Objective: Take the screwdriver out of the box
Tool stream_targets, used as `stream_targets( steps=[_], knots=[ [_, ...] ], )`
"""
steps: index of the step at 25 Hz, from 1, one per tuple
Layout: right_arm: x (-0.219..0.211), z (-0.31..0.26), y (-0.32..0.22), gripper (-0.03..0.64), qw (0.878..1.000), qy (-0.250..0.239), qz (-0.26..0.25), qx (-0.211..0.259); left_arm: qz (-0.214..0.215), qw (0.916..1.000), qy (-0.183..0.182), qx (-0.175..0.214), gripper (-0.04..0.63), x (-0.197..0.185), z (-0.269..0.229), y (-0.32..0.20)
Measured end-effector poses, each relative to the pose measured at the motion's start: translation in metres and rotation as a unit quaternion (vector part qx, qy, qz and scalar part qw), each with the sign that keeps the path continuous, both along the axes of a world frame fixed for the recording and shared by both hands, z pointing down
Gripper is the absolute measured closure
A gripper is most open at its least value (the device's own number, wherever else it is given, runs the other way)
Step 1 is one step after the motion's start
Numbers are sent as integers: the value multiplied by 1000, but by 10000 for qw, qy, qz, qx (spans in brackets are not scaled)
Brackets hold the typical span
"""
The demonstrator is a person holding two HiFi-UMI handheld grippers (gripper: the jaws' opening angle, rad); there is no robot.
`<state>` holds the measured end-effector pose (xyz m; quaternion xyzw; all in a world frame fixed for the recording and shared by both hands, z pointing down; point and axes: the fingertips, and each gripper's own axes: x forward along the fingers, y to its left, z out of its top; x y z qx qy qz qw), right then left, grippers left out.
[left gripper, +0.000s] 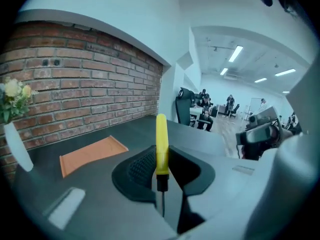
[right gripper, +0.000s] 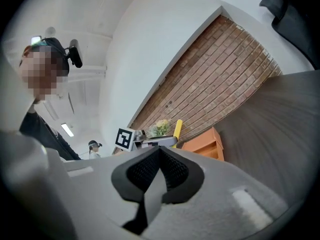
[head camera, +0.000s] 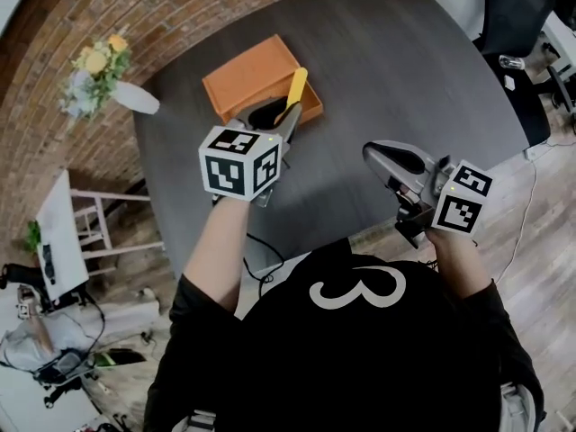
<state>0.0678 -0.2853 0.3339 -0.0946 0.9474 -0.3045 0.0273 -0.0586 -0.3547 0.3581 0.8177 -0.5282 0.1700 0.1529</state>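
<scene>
Jaws of the left gripper [head camera: 281,124] are clamped on the screwdriver [left gripper: 161,143] at its dark shaft (yellow handle pointing away), holding it in the air by the orange box [head camera: 241,81] on the table [head camera: 409,70]. The right gripper [right gripper: 159,160] has its jaws together, empty.

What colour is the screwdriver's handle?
The screwdriver handle is yellow, clearest in the left gripper view.

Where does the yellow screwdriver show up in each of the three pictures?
Head view: screwdriver upper centre, over the orange box.
Left gripper view: centre, upright between the fingers.
Right gripper view: small, centre, just left of the box.
Shared landmark: the orange box.
</scene>
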Motion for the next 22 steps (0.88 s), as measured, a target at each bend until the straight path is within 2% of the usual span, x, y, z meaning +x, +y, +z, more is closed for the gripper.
stream_targets(
  steps=[7,12,17,22],
  knots=[
    [5,-35,16,617,9987,-212,-12,454,109,9960,741,495,500,27,-40,54],
    [6,-50,32,617,9970,-257,-153,718,40,9859,1405,903,500,40,-59,97],
    [5,-54,40,617,9965,-96,-232,801,-111,9814,1583,1082,500,46,-71,127],
    [1,-51,60,617,9948,3,-408,929,-369,9787,1602,1231,500,42,-75,152]
  ],
)
